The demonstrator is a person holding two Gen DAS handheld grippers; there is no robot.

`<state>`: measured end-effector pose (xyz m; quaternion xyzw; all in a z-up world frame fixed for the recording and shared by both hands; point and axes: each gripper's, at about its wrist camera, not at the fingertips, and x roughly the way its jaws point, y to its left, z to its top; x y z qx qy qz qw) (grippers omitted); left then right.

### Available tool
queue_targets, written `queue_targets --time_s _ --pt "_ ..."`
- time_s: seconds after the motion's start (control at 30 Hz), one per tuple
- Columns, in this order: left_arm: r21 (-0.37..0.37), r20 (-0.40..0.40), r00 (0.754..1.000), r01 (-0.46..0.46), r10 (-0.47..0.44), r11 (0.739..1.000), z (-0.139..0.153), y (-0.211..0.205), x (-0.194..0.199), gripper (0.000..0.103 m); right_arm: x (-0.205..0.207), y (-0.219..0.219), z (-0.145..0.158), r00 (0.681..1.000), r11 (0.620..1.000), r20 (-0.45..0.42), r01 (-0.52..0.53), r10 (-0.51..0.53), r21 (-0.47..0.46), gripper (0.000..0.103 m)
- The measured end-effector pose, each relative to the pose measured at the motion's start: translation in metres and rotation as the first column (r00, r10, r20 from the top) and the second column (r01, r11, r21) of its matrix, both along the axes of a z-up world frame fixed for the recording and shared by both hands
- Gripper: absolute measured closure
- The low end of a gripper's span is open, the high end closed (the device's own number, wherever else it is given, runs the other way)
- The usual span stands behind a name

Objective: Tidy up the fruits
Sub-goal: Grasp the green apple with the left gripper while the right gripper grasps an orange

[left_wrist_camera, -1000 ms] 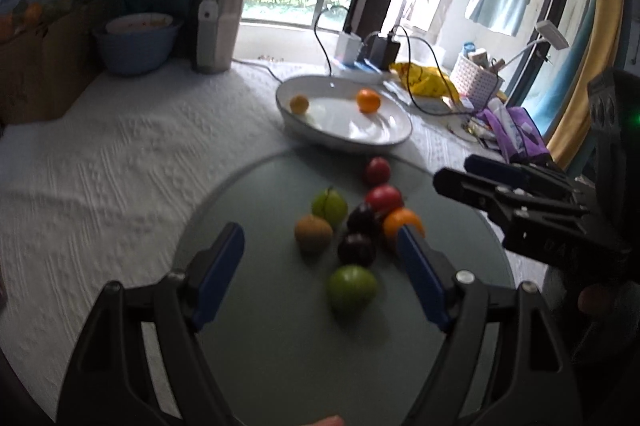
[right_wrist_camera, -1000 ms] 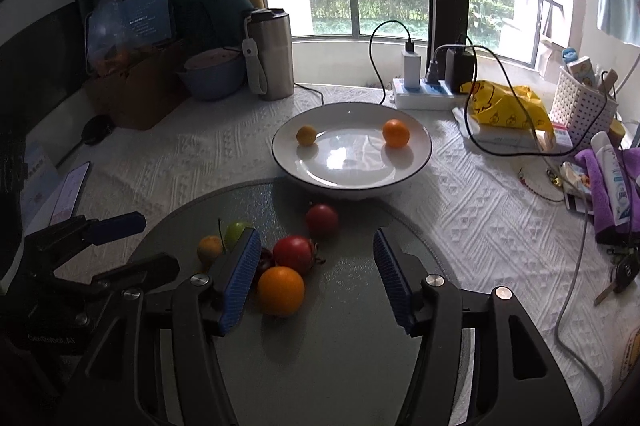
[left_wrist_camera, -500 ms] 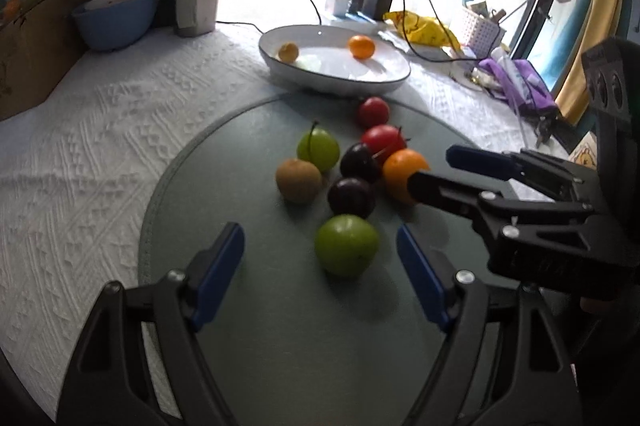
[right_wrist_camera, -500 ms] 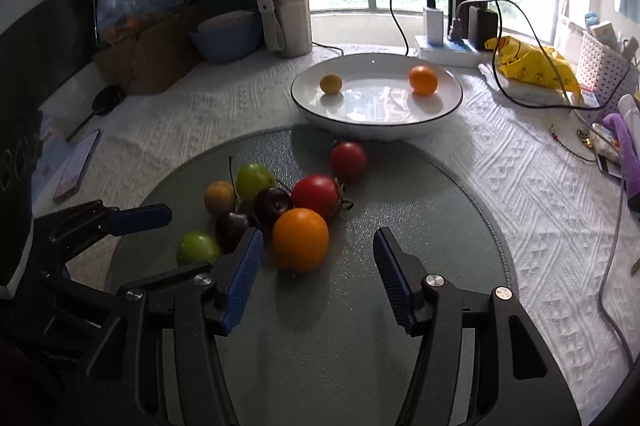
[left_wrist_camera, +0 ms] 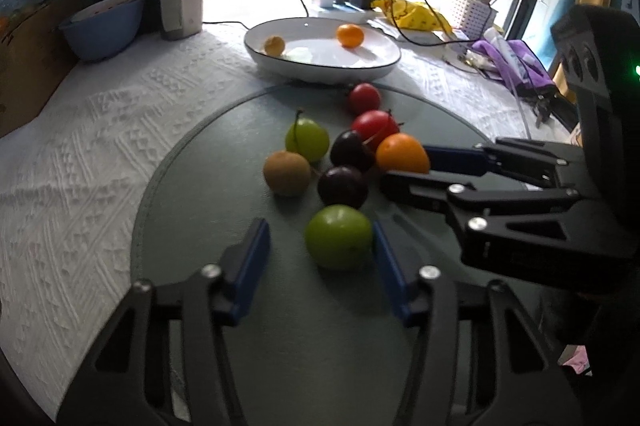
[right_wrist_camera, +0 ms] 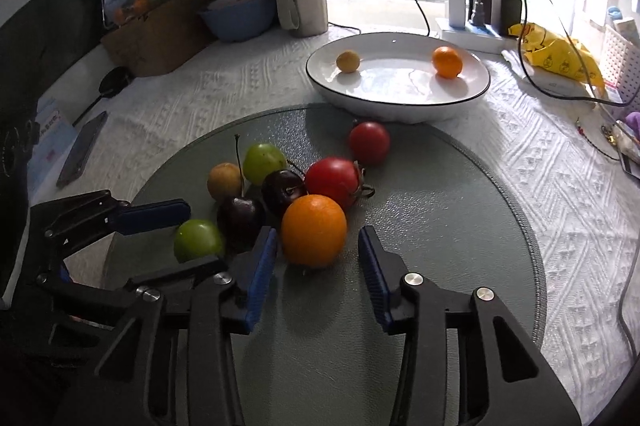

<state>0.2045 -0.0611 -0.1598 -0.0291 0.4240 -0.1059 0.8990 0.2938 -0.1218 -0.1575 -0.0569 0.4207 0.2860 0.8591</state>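
On the round glass mat of the counter lay a cluster of fruits, while the white plate behind it already carried a small orange and a yellowish fruit. The left gripper was closing its jaws around the green fruit; the right pad sat just beside it, the left pad apart from it, so nothing was gripped yet. The right gripper was likewise closing its jaws around the large orange (the left pad just beside it, the right pad apart from it). Beyond these lay two dark plums, two red tomatoes, a brown fruit and a stemmed green one.
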Motion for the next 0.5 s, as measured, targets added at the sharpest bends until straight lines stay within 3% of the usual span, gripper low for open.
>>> queue_targets --time_s 0.07,0.13,0.5 --pt "-0.003 0.001 1.000 0.008 -0.008 1.000 0.0001 -0.0013 -0.0002 0.063 0.0007 -0.0005 -0.0007 1.000 1.000 -0.003 -0.001 0.001 0.002 0.068" --pt "-0.005 0.000 1.000 0.015 -0.015 1.000 0.0004 -0.0028 -0.0004 0.069 0.0014 -0.0007 -0.0011 1.000 1.000 -0.004 -0.003 0.003 0.002 0.068" --pt "-0.019 0.015 0.999 0.028 -0.028 0.999 0.0072 -0.0022 -0.0056 0.069 -0.0050 -0.0022 0.0037 1.000 1.000 0.016 -0.008 0.008 0.000 0.068"
